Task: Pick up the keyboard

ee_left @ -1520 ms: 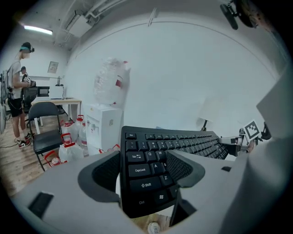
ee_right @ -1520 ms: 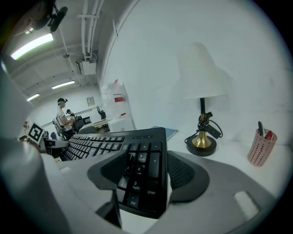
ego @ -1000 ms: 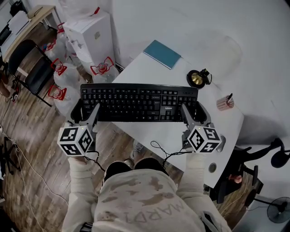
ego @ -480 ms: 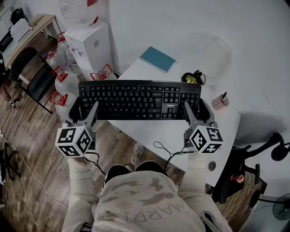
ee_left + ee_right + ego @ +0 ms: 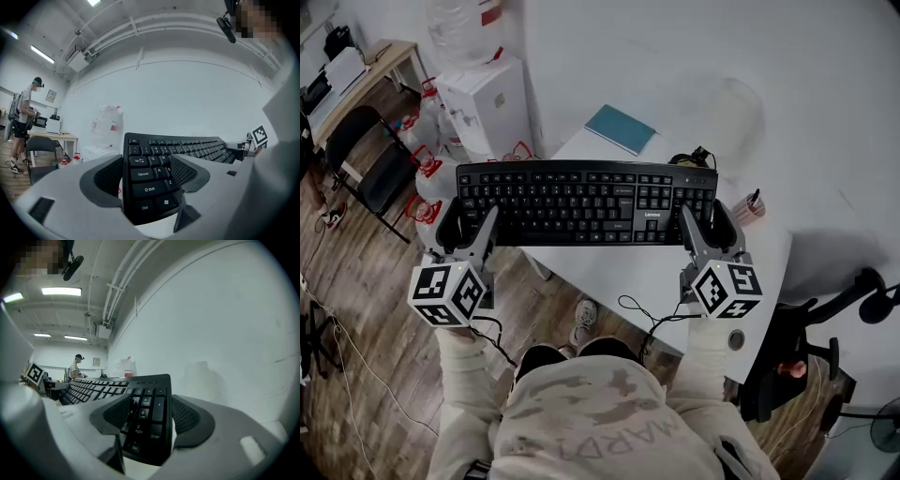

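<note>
A black full-size keyboard (image 5: 586,202) hangs level above the white table (image 5: 619,277), held at both short ends. My left gripper (image 5: 467,225) is shut on its left end; in the left gripper view the jaws clamp the keyboard (image 5: 154,183) around the Shift and Ctrl keys, and that gripper (image 5: 147,176) fills the lower frame. My right gripper (image 5: 709,223) is shut on the number-pad end, where the keyboard (image 5: 146,420) sits between the two pads of the gripper (image 5: 150,423). The keyboard's cable is not visible.
A blue notebook (image 5: 621,128) lies at the table's far corner. A black and gold round object (image 5: 694,159) peeks out behind the keyboard, with a small red-striped item (image 5: 753,204) beside it. A white box (image 5: 487,94), water jugs (image 5: 431,161) and a chair (image 5: 366,155) stand to the left.
Both grippers have lifted the keyboard up and away from the table's surface. It now covers more of the round object behind it.
</note>
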Demonstrator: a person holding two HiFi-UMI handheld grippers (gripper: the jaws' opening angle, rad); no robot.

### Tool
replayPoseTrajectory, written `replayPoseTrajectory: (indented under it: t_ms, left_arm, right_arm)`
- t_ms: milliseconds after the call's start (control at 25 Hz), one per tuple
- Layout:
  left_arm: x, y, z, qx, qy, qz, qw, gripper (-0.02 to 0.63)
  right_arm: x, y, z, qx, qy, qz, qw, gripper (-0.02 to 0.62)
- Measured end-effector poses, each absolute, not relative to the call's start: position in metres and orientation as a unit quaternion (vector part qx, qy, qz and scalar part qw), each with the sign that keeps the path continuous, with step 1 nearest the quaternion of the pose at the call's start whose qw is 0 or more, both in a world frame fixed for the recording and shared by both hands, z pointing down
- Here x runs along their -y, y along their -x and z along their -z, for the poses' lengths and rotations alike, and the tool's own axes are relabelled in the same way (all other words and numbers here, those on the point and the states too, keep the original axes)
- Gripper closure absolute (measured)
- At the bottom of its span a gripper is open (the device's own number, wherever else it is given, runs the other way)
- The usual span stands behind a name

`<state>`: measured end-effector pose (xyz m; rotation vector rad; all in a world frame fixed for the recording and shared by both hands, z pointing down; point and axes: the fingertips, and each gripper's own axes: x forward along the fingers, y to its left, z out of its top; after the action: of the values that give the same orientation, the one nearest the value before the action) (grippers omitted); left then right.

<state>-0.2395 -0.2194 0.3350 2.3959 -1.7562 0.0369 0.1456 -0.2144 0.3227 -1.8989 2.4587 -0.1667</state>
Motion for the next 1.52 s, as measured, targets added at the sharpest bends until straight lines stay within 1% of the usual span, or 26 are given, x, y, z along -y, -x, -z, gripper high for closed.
replayPoseTrajectory:
  t_ms: [800, 1520]
  left_arm:
    - [0.172, 0.229, -0.28, 0.583, -0.811, 0.031, 0.027, 0.282]
    - [0.164, 0.236, -0.261, 0.584, -0.809, 0.06, 0.016, 0.282]
  right_arm:
    - [0.157, -0.156, -0.275, -0.784, 0.618, 0.008, 0.056, 0.313]
    - [0.145, -0.149, -0.258, -0.783, 0.618, -0.01, 0.07, 0.313]
